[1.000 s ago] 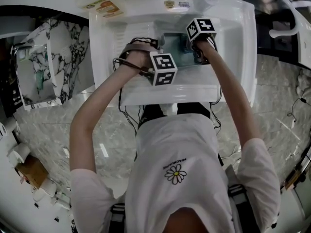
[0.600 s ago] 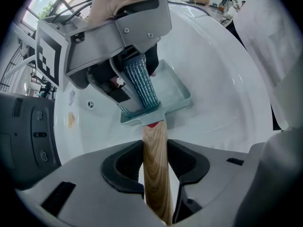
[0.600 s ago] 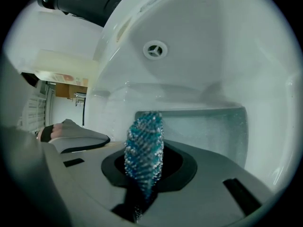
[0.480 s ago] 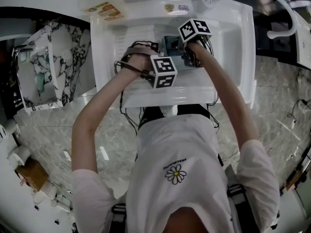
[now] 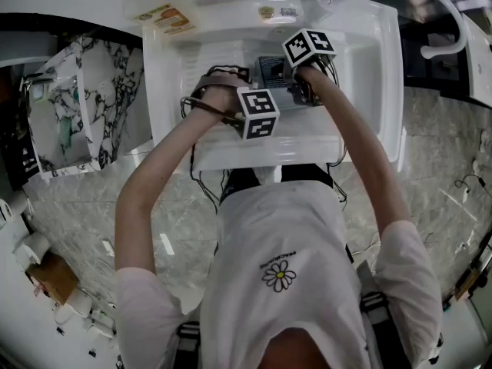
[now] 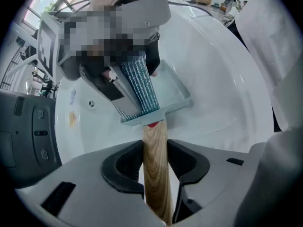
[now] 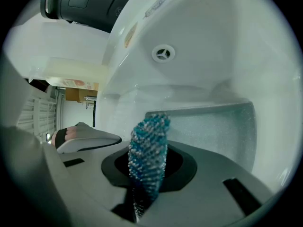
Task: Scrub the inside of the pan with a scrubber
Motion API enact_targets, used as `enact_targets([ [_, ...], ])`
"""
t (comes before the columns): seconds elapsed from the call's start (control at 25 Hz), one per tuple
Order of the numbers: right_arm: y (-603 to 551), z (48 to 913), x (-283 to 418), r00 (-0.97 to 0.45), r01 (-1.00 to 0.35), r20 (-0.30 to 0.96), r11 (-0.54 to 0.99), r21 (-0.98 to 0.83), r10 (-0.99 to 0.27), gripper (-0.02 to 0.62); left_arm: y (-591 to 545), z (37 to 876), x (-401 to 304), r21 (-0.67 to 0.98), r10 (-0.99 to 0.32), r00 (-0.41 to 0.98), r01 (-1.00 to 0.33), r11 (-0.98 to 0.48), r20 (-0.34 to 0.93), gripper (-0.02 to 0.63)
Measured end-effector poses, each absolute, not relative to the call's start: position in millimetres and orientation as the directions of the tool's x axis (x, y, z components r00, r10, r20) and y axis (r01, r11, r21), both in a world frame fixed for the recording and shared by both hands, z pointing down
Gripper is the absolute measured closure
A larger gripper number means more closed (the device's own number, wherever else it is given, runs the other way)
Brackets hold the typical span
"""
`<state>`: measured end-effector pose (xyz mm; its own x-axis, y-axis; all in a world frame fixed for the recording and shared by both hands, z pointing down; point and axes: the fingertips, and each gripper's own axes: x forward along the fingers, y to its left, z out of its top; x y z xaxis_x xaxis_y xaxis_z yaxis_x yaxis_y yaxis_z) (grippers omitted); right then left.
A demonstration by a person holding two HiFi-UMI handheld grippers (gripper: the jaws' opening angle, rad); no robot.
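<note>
Item: pan point(image 6: 173, 91), small, square, pale and shallow-walled. It lies in the white sink point(image 5: 369, 68), at 12 o'clock from my chest in the head view.
Handle: wooden handle point(image 6: 156, 174), running from the pan's near wall toward 6 o'clock in the left gripper view.
Left claw: left gripper point(image 6: 156, 148) is clamped on that handle, with a pad pressing each side.
Right claw: right gripper point(image 7: 150, 170) is closed on the scrubber point(image 7: 149, 150). Its blue-and-silver mesh stands out past the jaw tips toward 12 o'clock.
Scrubber position: over the pan's inside, on the 9 o'clock side as my left gripper view has it. I cannot tell whether it touches the floor.
Handling, pan: I judge it stiff, light and slick when wet (the long handle would let it twist under a hard push). The wood is the place to hold, close to the pan.
Handling, scrubber: I expect it to be soft and springy. It is best gripped low, leaving the upper half free to rub.
</note>
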<state>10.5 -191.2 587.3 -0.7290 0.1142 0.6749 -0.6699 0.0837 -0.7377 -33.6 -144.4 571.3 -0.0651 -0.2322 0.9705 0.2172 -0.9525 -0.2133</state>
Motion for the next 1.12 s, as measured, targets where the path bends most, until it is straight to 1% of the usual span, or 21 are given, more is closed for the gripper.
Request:
enact_targets([
  [0.16, -191.0, 587.7, 42.0, -0.686, -0.707, 0.718, 0.124, -0.697, 0.120, 0.538, -144.5, 570.9, -33.7, -0.218, -0.237, -0.064, 0.218, -0.951, 0.970, 0.442],
  [0.4, -186.9, 620.2, 116.6, -0.516, -0.832, 0.845, 0.152, -0.533, 0.142, 0.538, -143.8, 570.3, -33.3, -0.218, -0.237, -0.065, 0.223, -0.950, 0.969, 0.442],
  [0.52, -188.7, 637.1, 140.3, -0.447, -0.872, 0.880, 0.140, -0.468, 0.160, 0.538, -144.3, 570.0, -33.9, -0.218, -0.238, -0.067, 0.221, -0.951, 0.969, 0.442],
  [0.72, -187.7, 649.4, 146.5, -0.395, -0.895, 0.901, 0.148, -0.421, 0.179, 0.538, -144.4, 569.7, -32.3, -0.221, -0.240, -0.063, 0.217, -0.951, 0.969, 0.442],
  [0.88, -183.7, 653.0, 135.7, -0.404, -0.896, 0.897, 0.122, -0.428, 0.182, 0.538, -144.8, 569.3, -31.5, -0.222, -0.239, -0.057, 0.215, -0.951, 0.969, 0.442],
  [1.12, -181.7, 651.9, 123.1, -0.396, -0.897, 0.900, 0.136, -0.421, 0.181, 0.538, -144.7, 569.2, -32.6, -0.223, -0.242, -0.061, 0.218, -0.950, 0.968, 0.443],
])
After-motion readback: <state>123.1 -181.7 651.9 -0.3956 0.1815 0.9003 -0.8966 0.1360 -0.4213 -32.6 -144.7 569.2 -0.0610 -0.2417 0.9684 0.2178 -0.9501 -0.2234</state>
